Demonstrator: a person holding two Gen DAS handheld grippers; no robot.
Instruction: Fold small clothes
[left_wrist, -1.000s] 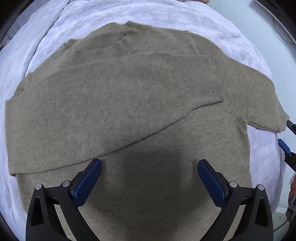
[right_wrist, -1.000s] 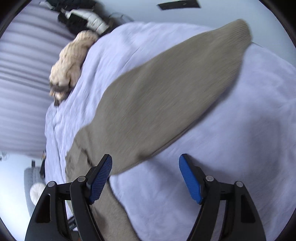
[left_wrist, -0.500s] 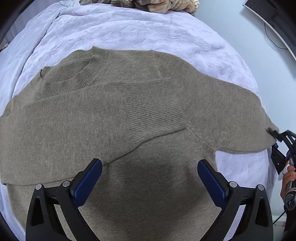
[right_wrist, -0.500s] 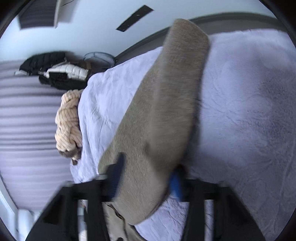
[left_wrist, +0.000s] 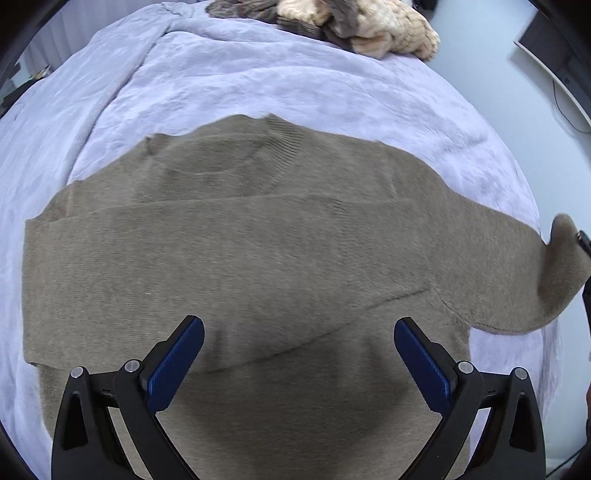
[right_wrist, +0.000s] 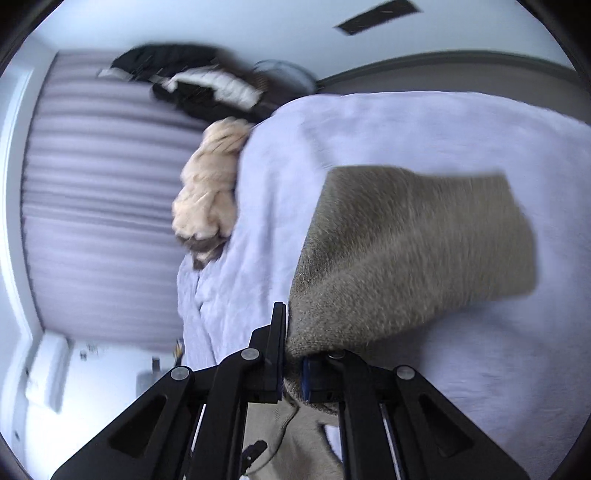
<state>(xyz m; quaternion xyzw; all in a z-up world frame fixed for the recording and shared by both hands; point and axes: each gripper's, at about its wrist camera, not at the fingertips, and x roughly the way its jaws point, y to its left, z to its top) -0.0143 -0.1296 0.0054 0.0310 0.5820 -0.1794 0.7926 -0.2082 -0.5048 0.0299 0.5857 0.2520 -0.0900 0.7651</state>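
- You are handling a taupe knit sweater (left_wrist: 258, 266) that lies flat on the lavender blanket (left_wrist: 258, 85) of the bed, neckline away from you, one sleeve already laid across the chest.
- Judge it soft, light and limp: it will drape and sag wherever it is unsupported, and the fuzzy knit should grip well, not slip.
- Take hold near a cuff or an edge, pinching both layers of a sleeve so it travels as one.
- Your right gripper (right_wrist: 293, 354) has its fingers clamped tight on the free sleeve (right_wrist: 413, 240), whose cuffed end hangs lifted off the blanket.
- Your left gripper (left_wrist: 299, 358) hovers above the sweater's lower body, fingers spread wide, holding nothing.
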